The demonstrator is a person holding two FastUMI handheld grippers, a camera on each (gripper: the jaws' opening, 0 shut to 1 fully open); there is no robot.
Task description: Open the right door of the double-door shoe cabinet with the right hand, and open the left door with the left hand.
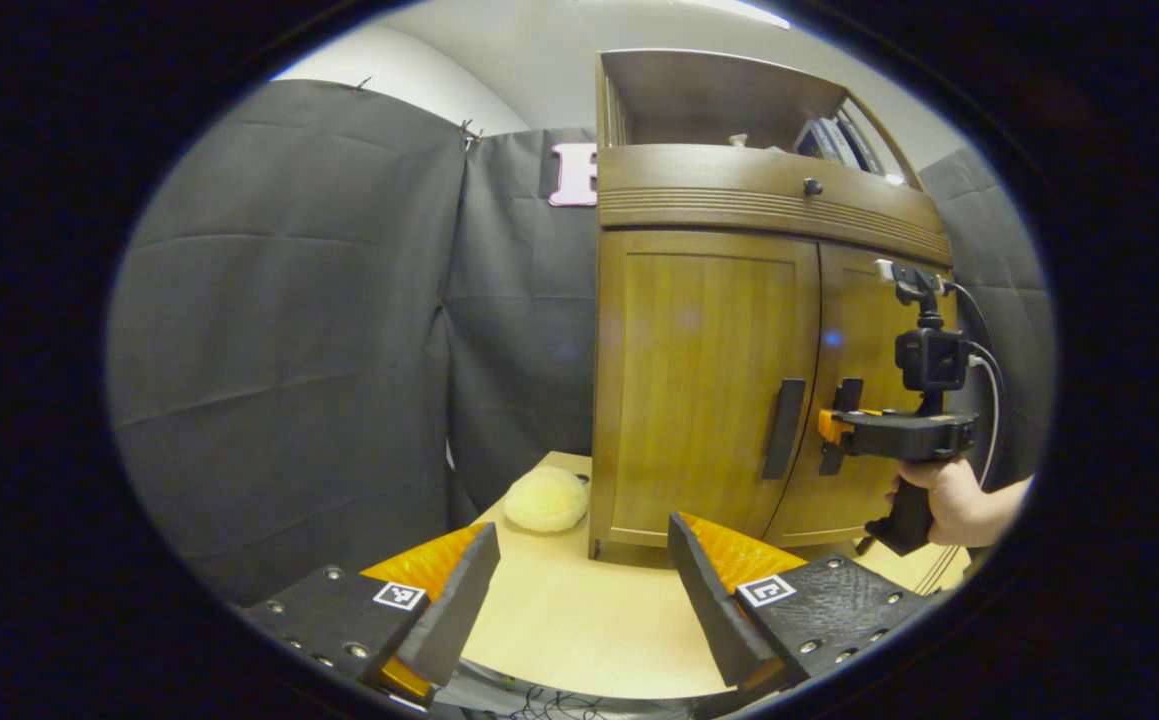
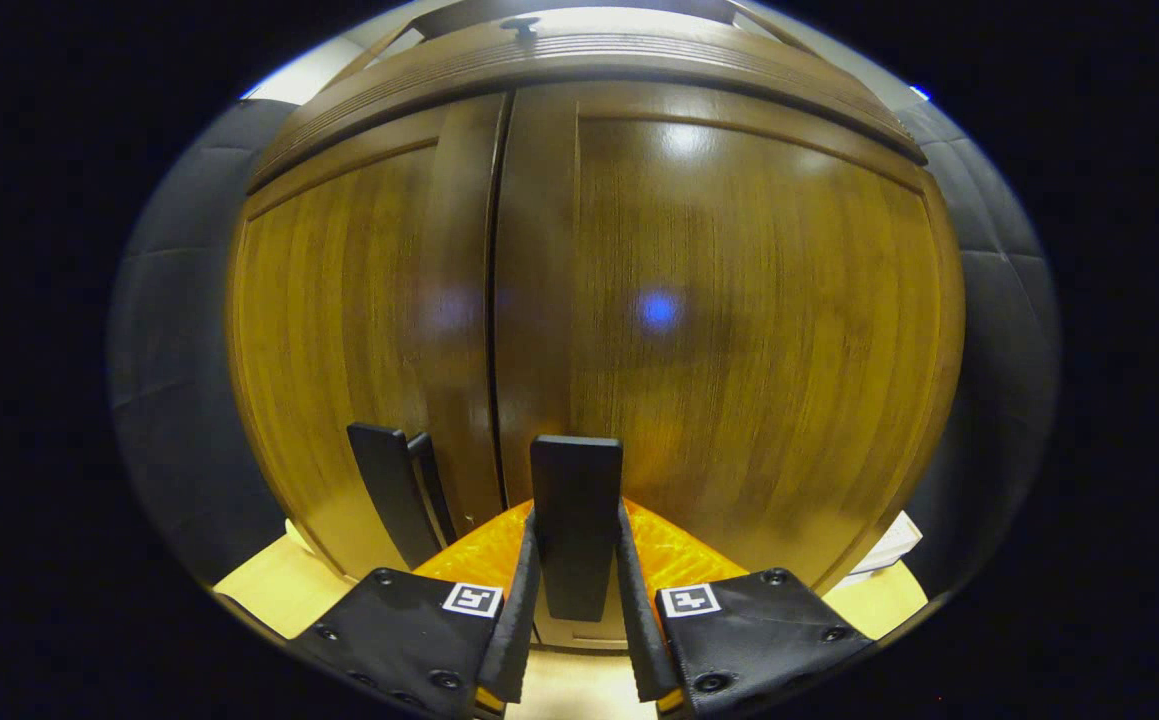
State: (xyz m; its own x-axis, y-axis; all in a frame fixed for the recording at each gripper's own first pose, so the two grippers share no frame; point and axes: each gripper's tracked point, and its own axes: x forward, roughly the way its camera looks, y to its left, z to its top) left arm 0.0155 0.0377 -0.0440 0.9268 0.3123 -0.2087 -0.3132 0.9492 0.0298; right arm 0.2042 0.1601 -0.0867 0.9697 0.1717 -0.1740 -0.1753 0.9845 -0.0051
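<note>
Ahead of your left gripper (image 1: 579, 600) the desk (image 1: 579, 610) lies bare up to the shoe cabinet (image 1: 709, 400) — only a pale fluffy pad (image 1: 546, 498) sits by its left corner — while the right gripper (image 1: 832, 428), held by a hand (image 1: 954, 495), crowds the space just right of the left door's handle (image 1: 784, 428).

recording booth, black cloth walls (image 1: 289, 330), wooden cabinet (image 1: 709, 390) on tabletop (image 1: 579, 620)
</note>
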